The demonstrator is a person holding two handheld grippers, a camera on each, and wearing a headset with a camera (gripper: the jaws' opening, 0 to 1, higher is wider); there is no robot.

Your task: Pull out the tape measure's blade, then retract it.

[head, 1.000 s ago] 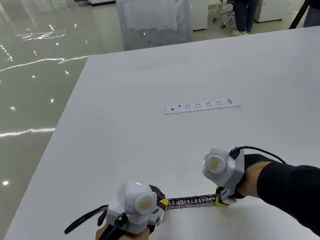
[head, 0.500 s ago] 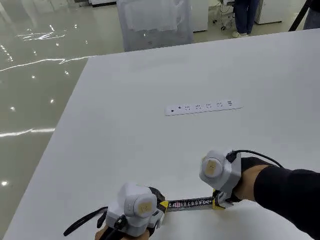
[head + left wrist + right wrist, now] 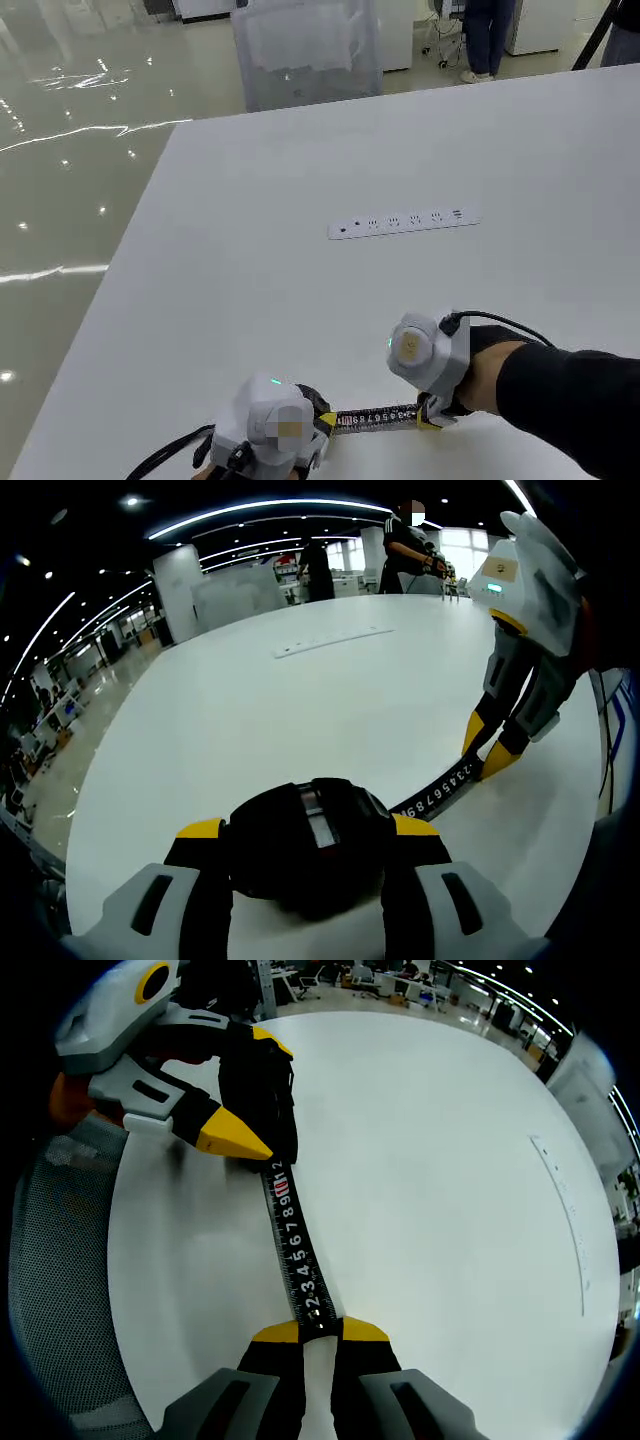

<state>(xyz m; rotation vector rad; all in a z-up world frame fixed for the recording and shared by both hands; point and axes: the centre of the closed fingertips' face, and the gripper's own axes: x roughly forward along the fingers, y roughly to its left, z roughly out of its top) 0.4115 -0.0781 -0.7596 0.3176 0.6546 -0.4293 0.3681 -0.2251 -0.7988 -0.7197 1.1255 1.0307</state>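
Note:
The black tape measure case [image 3: 310, 840] sits clamped between the yellow-tipped fingers of my left gripper [image 3: 312, 830] near the table's front edge; the same case [image 3: 313, 402] peeks out by the left gripper [image 3: 290, 425] in the head view. A short stretch of black blade [image 3: 297, 1260] with white numbers runs from the case [image 3: 255, 1085] to my right gripper [image 3: 320, 1328], which is shut on the blade's tip. In the head view the blade [image 3: 375, 417] lies just above the table between the two, with the right gripper [image 3: 430, 415] at its right end.
A white power strip [image 3: 402, 223] lies flat mid-table, well beyond the grippers. The white table [image 3: 300, 290] has its left edge running down to a glossy floor. A draped cart [image 3: 305, 45] and a standing person [image 3: 487, 30] are past the far edge.
The right gripper has moved left toward the case with the blade tip, so the exposed blade is shorter. The left gripper holds roughly still.

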